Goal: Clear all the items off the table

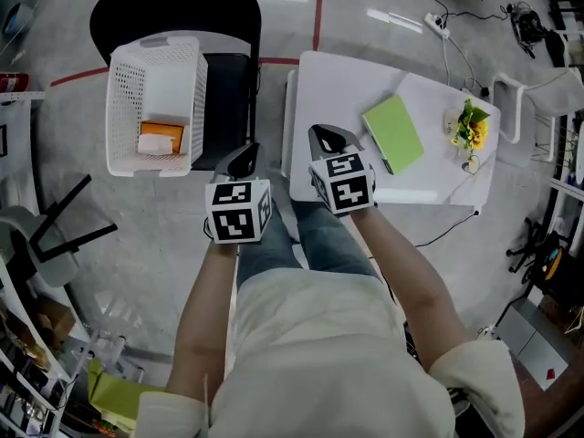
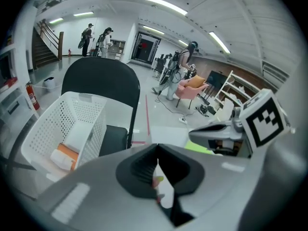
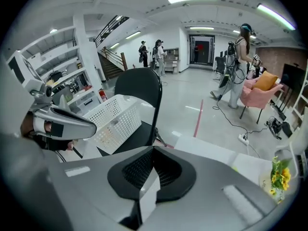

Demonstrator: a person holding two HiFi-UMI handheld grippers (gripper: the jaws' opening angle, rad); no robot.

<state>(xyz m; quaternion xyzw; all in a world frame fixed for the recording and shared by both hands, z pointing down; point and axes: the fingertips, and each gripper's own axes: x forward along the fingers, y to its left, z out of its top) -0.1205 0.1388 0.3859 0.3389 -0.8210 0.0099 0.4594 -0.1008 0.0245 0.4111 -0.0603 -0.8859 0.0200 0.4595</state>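
From where I stand, the white perforated plastic basket sits on the seat of the black folding chair, right beside the white counter. I take it that is the drop-off for whatever comes off the top. An orange-and-white packet already lies in the bottom of it.

Two things are left on the counter: a flat green pad near the middle and a small bunch of yellow flowers at the far right corner.

The left tongs are pressed together with nothing in them. They hang over the gap between the chair seat and the counter, well apart from both remaining items. The right tongs are pressed together too, also empty, and tilted down over the counter's near left part. The green pad lies just beside their tip, a little to the right, while the flowers are farther off past the pad.

With both tongs closed and carrying nothing, this looks to me like a moment between loads. The pad seems the likelier next pick for the right side, and its tongs would have to spread first.
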